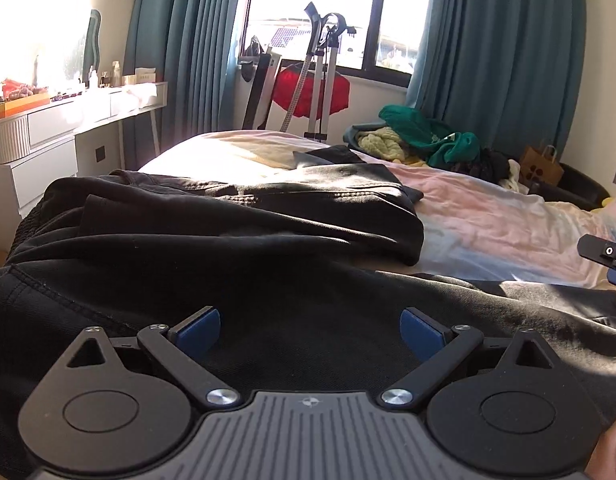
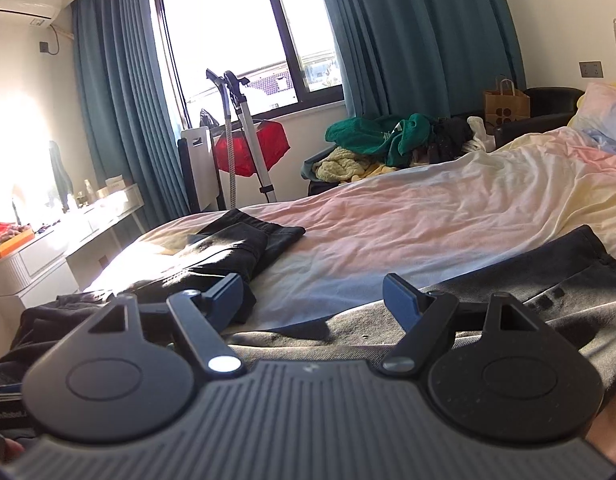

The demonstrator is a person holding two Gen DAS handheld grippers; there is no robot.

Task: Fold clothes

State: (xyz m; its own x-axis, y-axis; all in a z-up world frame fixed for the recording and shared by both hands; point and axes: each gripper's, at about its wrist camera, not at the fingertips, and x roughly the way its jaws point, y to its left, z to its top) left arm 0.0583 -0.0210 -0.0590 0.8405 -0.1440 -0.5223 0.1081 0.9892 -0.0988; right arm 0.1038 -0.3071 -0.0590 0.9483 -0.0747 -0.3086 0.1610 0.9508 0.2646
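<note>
A black garment (image 1: 211,240) lies spread and rumpled over the near part of the bed. My left gripper (image 1: 311,332) is open just above its near dark cloth, holding nothing. In the right wrist view the same dark cloth (image 2: 508,300) lies under my right gripper (image 2: 312,298), which is open and empty. A folded black piece (image 2: 235,244) lies farther back on the pastel bed sheet (image 2: 408,224). The tip of the right gripper (image 1: 606,254) shows at the right edge of the left wrist view.
A heap of green, yellow and dark clothes (image 2: 380,140) sits beyond the bed's far side. A garment steamer stand (image 2: 243,132) and a red item stand by the window. A white dresser (image 1: 47,132) is at the left. A paper bag (image 2: 506,102) stands at the far right.
</note>
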